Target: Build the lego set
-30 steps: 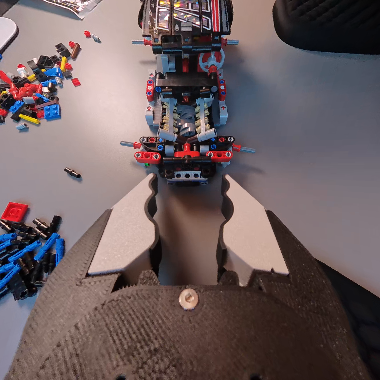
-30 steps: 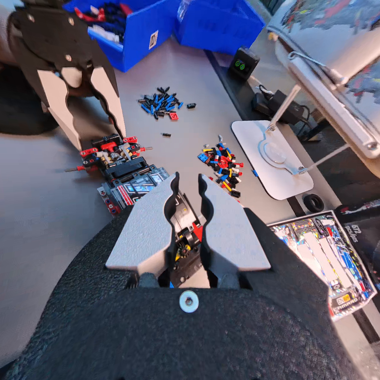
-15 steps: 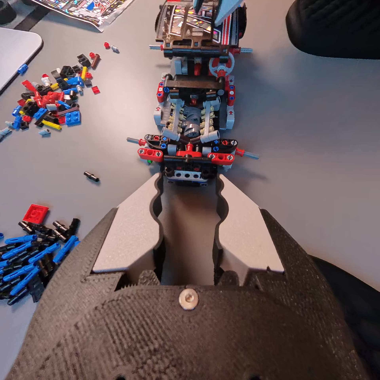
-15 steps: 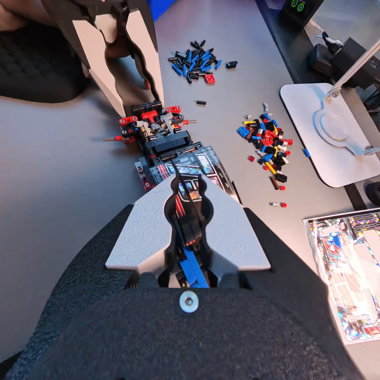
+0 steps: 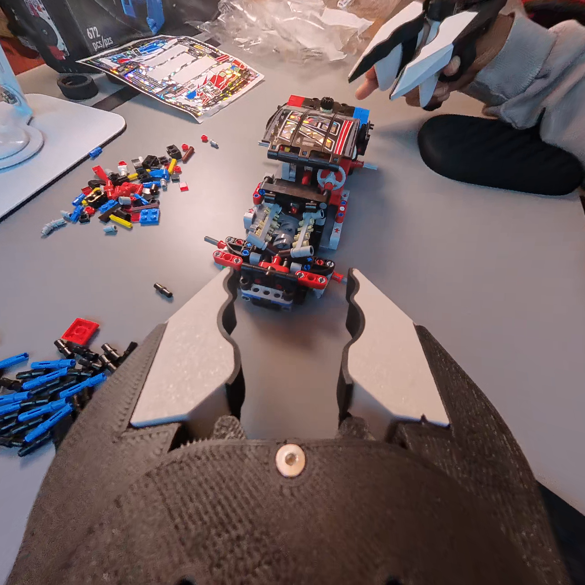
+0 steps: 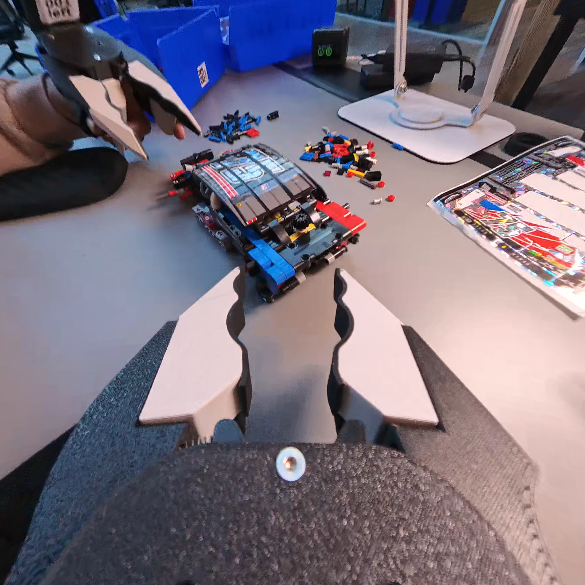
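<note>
The partly built lego car (image 5: 304, 202) stands on the grey table, engine and front bumper towards my left gripper, stickered dark roof at the far end. My left gripper (image 5: 289, 275) is open and empty, its tips on either side of the front bumper; whether they touch it I cannot tell. In the right wrist view the car (image 6: 262, 196) shows its blue and red rear. My right gripper (image 6: 289, 273) is open and empty, just short of that rear. It also shows in the left wrist view (image 5: 395, 79), raised beyond the car.
A pile of mixed small pieces (image 5: 126, 193) and a heap of blue and black pins (image 5: 41, 392) lie left of the car, with a red plate (image 5: 79, 330) and a lone black pin (image 5: 163, 289). Sticker sheet (image 6: 522, 215), white lamp base (image 6: 427, 129), blue bins (image 6: 190, 57), black wrist pad (image 5: 493, 155). The gap from one gripper's tips to the other's is roughly 25 centimeters. My left gripper's tips are some 12 centimeters from the red plate (image 5: 79, 330). Look for it in the right wrist view (image 6: 252, 131) too.
My right gripper was shut on the car's rear; it has let go, opened and pulled back. My left gripper has opened wider. The car has turned a little.
</note>
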